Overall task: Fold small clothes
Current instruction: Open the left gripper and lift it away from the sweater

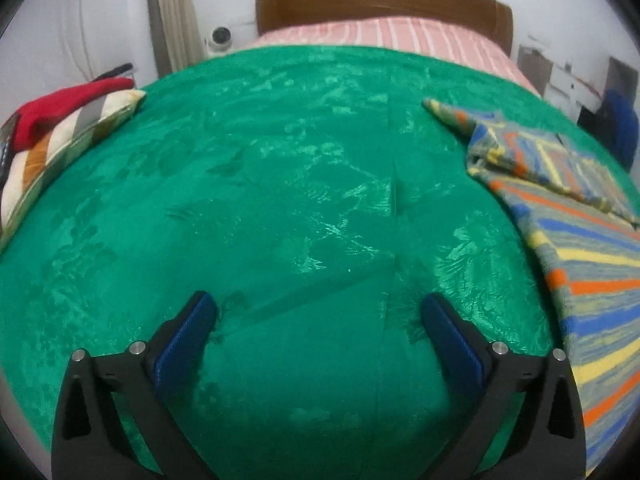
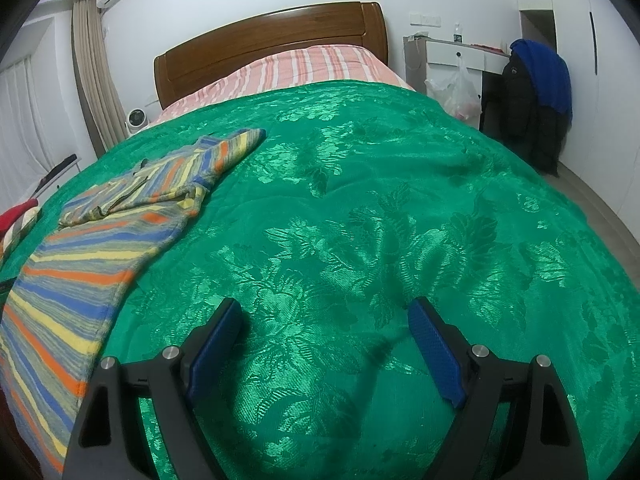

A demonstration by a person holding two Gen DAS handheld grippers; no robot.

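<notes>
A small striped sweater [image 1: 588, 264] in blue, orange, yellow and grey lies on the green bedspread [image 1: 280, 200]. In the left wrist view it is at the right edge, one sleeve folded across its upper part. In the right wrist view the sweater [image 2: 100, 248] lies at the left, its other sleeve pointing toward the headboard. My left gripper [image 1: 318, 308] is open and empty above bare bedspread, left of the sweater. My right gripper [image 2: 324, 314] is open and empty above the bedspread [image 2: 380, 220], right of the sweater.
A striped pillow [image 1: 60, 140] with a red cloth [image 1: 52, 108] on it lies at the bed's left edge. A wooden headboard [image 2: 272, 44] and pink striped sheet [image 2: 304, 64] are at the far end. A chair with dark and blue jackets [image 2: 536, 92] stands right of the bed.
</notes>
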